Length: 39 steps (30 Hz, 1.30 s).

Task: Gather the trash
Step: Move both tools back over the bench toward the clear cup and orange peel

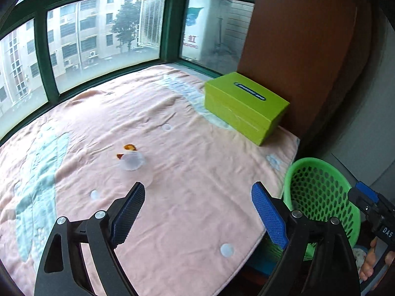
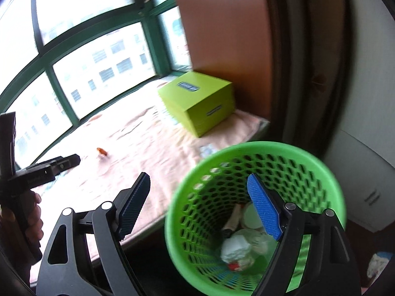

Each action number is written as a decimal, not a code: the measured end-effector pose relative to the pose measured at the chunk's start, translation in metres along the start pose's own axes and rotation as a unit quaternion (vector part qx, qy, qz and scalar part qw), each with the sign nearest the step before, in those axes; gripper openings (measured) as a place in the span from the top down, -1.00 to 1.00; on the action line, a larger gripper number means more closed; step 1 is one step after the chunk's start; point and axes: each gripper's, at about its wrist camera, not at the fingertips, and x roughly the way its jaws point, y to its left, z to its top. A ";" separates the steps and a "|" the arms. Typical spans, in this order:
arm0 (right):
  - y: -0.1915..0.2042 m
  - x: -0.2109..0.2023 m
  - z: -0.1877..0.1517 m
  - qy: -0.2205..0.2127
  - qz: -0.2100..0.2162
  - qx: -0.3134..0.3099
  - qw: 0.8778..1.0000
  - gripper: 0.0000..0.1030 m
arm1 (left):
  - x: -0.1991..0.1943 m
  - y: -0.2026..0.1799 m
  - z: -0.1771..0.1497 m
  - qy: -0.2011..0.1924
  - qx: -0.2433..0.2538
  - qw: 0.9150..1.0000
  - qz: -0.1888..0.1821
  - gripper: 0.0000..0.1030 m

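Over the bin [image 2: 256,212] my right gripper [image 2: 200,204] gapes empty, presumably fresh from a drop. My left gripper [image 1: 197,212], wide and empty, faces the cup [image 1: 132,161] and peel [image 1: 129,147] on the blanket [image 1: 197,148].

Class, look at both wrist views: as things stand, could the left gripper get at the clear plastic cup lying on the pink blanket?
Probably yes. The left gripper has its jaws open and empty, the clear plastic cup lies ahead, and only bare pink blanket shows between them.
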 end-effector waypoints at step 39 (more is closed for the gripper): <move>0.222 0.209 0.008 0.139 0.139 -0.158 0.968 -0.57 | -0.012 0.196 -0.013 0.013 -0.133 0.983 0.126 -0.65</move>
